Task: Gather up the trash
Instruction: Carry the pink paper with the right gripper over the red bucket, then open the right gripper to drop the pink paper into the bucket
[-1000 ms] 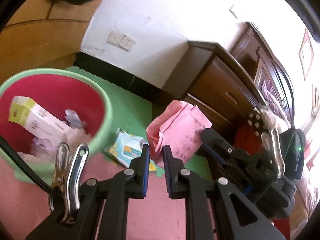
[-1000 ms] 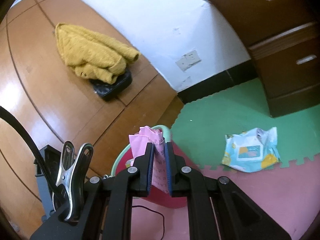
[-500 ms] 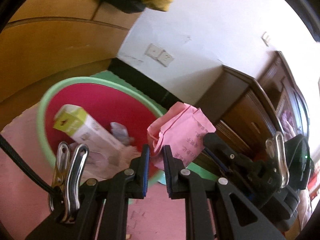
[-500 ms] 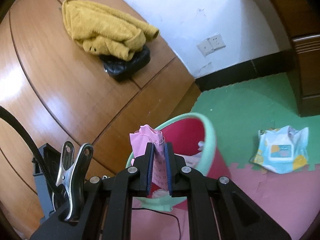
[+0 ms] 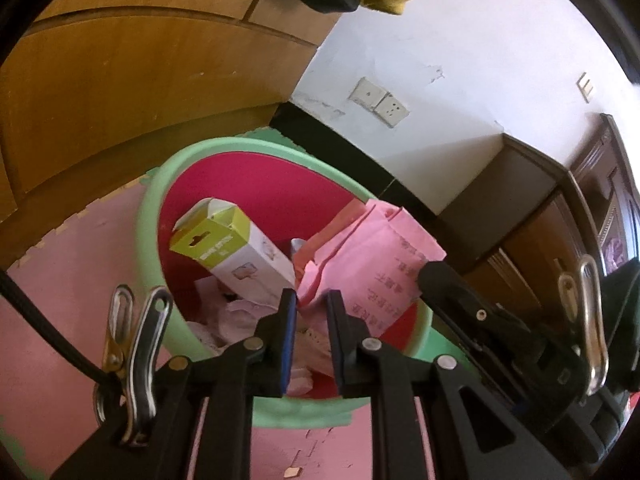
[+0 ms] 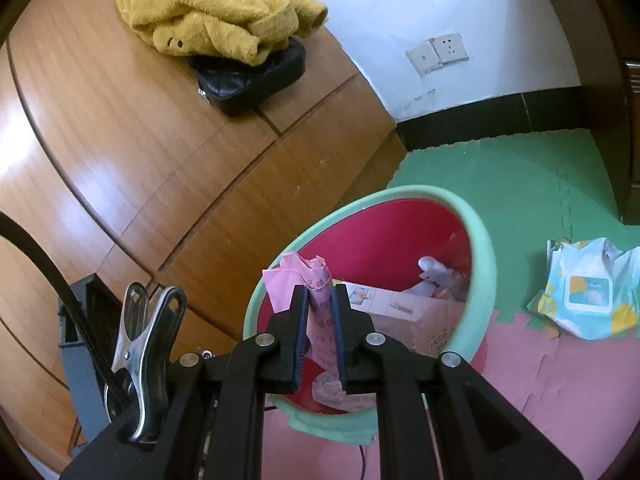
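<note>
A red bin with a green rim (image 5: 224, 148) stands on the foam floor mat, with a white-and-green carton (image 5: 240, 256) and crumpled paper inside. A folded pink paper (image 6: 292, 280) hangs over the bin's opening (image 6: 480, 240). My right gripper (image 6: 320, 300) is shut on it and its jaws are opening, with the paper still between the pads. In the left wrist view the same paper (image 5: 384, 256) shows above the bin, pinched by the right gripper (image 5: 436, 276). My left gripper (image 5: 312, 304) hovers over the bin's near side, nearly closed and holding nothing.
A blue-and-white wipes pack (image 6: 588, 292) lies on the mat right of the bin. A wooden platform (image 6: 120, 140) rises at the left and carries a yellow cloth (image 6: 208, 8) on a black bag (image 6: 248, 76). A dark wooden dresser (image 5: 540, 220) stands by the wall.
Both grippers have swung toward the bin. The pink paper, earlier beside and short of it, now hangs over its opening. The right jaws look slightly wider.
</note>
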Action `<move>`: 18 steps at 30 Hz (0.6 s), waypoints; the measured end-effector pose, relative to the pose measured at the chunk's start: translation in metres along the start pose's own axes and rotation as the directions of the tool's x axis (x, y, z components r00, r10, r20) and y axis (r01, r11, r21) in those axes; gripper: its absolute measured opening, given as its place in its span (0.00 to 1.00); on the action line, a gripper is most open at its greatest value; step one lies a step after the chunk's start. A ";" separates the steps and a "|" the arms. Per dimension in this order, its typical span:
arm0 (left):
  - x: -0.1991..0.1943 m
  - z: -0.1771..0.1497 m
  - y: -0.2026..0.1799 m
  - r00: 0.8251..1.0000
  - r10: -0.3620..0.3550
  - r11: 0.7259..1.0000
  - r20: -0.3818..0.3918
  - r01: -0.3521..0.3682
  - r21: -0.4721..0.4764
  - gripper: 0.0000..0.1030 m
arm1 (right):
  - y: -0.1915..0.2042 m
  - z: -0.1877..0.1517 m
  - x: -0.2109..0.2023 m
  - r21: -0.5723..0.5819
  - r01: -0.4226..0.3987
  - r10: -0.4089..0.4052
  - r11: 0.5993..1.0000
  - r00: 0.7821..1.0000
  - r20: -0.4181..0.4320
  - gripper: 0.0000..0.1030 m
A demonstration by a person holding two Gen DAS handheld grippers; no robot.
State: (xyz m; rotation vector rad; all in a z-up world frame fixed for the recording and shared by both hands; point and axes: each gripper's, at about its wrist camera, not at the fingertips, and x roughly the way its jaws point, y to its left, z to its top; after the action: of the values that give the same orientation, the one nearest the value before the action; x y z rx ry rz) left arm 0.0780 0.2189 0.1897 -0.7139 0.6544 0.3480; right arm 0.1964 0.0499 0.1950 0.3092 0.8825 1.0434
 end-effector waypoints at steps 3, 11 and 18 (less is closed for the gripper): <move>0.001 0.000 0.001 1.000 0.012 1.000 -0.005 -0.012 -0.004 0.17 | 0.002 -0.001 0.002 -0.005 0.014 -0.014 1.000 1.000 -0.009 0.14; 0.005 -0.001 -0.001 0.999 0.036 0.999 -0.021 -0.036 0.001 0.33 | 0.005 -0.002 0.000 0.000 0.050 -0.050 0.999 0.999 -0.012 0.25; 0.002 -0.002 -0.004 0.999 0.038 0.999 -0.013 -0.038 0.015 0.34 | 0.007 -0.004 -0.002 -0.007 0.065 -0.065 0.998 0.998 -0.013 0.27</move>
State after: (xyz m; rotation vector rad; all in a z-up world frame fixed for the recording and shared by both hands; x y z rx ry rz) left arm 0.0804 0.2151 0.1894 -0.6913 0.6829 0.3735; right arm 0.1884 0.0508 0.1980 0.2666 0.8954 0.9893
